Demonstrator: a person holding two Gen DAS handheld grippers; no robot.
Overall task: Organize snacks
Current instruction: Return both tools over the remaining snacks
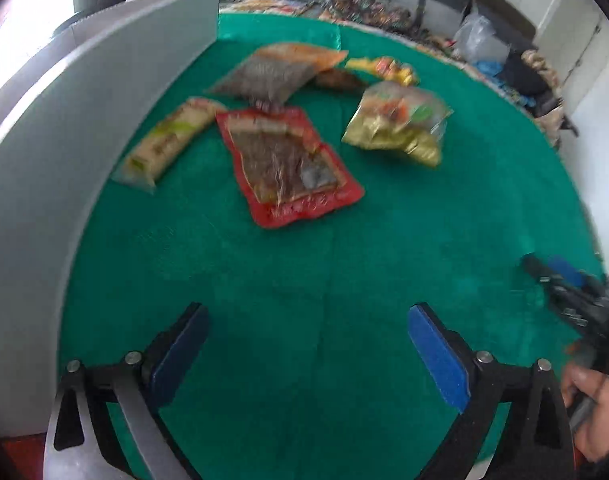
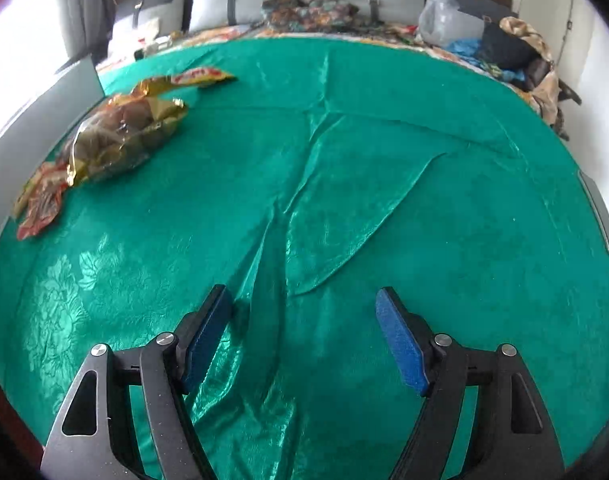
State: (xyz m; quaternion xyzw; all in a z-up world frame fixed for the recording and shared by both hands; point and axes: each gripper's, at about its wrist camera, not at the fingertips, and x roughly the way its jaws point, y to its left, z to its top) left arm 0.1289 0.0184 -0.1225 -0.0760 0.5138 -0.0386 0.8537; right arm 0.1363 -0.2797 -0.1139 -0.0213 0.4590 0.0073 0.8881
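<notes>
Snacks, loose, on a green cloth (image 1: 288, 264) spread over what may be a counter or a bed; which, the views do not settle. Item one: red packet (image 1: 290, 166), flat, nearest the left gripper (image 1: 308, 344). Item two: long pale packet (image 1: 166, 144), lying beside the grey board (image 1: 84, 128) that stands along the cloth's left edge. Item three: grey-and-orange packet (image 1: 278, 74), behind the red one and touching or overlapping its far end. Item four: gold crinkled bag (image 1: 396, 124), to the right, apart from the red packet. Item five: small yellow packet (image 1: 384, 68), farthest back. No tray, box or basket for them is in view. Left gripper: jaws spread wide, nothing between them, over bare cloth short of the packets. Right gripper (image 2: 304, 336): jaws apart, empty, over a creased stretch of cloth, well away from the snacks. Progress, as a judgement: scattered, unaligned, none held, so sorting looks barely begun; all five remain to be gathered or lined up.
</notes>
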